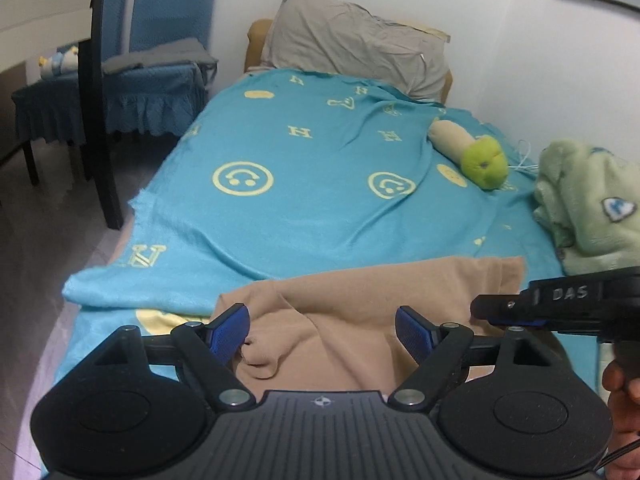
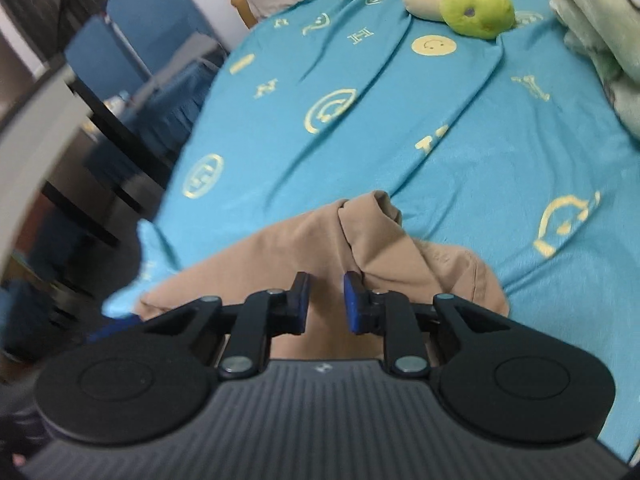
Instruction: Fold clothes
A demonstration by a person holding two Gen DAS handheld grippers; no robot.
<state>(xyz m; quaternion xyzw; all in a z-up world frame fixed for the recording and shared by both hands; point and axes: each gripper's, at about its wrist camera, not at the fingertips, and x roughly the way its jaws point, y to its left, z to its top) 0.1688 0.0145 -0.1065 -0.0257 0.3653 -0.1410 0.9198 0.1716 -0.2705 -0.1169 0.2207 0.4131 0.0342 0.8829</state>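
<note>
Broadly, a bed takes up nearly everything, covered by a turquoise blanket (image 1: 304,184) printed with yellow smiley faces and letters, which serves as the flat work surface for folding. At its far end a grey pillow (image 1: 352,44) leans on the wall, a pale green fleece bundle (image 1: 592,208) sits pushed to the right edge, likely parked out of the way, and a small green and cream plush toy (image 1: 476,152) lies beside it

The tan garment (image 1: 360,300) lies at the near end of the bed, right under both tools, placed where either hand can reach it. Its long axis seems to run across the bed, side to side, with a straight edge facing the pillow; in the right wrist view one end is doubled back into a rumpled peak (image 2: 372,216) pointing toward the far end, so the fold looks partly made and untidy

The left gripper (image 1: 322,330) stands wide, its blue pads apart over the cloth and pinching nothing, though a wrinkle sits just beside the left pad. The right gripper (image 2: 326,300) is narrow, a small gap between its pads, with cloth behind them; nothing appears clamped, so I judge it not gripping
</note>
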